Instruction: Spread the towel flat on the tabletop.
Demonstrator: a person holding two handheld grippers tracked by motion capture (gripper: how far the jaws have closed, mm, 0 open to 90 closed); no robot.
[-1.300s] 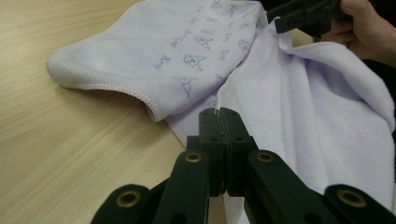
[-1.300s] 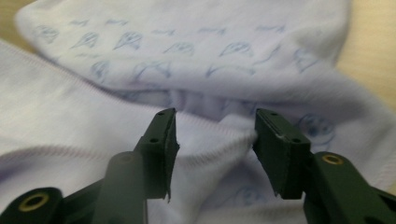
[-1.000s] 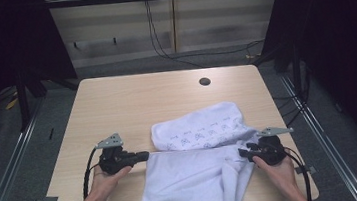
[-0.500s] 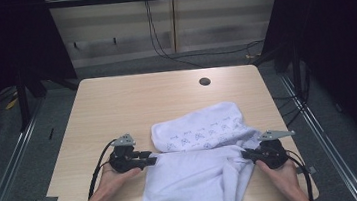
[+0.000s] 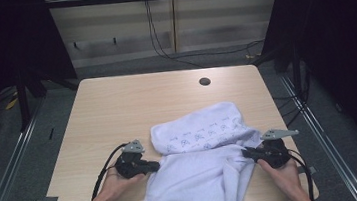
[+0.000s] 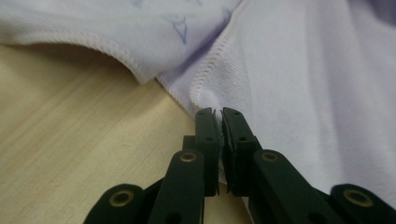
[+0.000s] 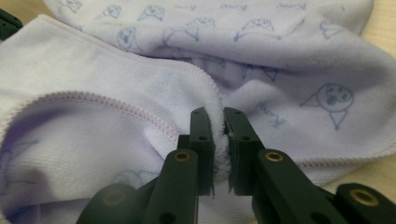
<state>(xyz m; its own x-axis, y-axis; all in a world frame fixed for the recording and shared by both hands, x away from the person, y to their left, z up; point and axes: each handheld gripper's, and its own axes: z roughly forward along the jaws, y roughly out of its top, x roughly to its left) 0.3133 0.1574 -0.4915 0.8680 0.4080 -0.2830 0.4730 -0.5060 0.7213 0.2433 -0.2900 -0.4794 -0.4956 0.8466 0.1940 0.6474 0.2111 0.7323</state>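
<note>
The soft white towel (image 5: 204, 170) lies crumpled in the lower middle of the high view, hanging a little over the near edge of the worktop (image 5: 117, 112). The left tool (image 5: 154, 166) has just been closing, and its jaws now pinch a stitched corner of the towel (image 6: 205, 95). The right tool (image 5: 246, 153) holds a thick fold of the towel (image 7: 219, 135) tight between its jaws. The left bite is only on the very edge, so I think the hem could slip out if the hands pull apart fast. The right tool may have grabbed 2 layers, so the towel could lift up bunched and not flat. The worktop is pale wood with 1 small round hole (image 5: 204, 81) at the upper right. Behind it is a grey wall with cables (image 5: 160, 42), and dark curtains hang on both sides
</note>
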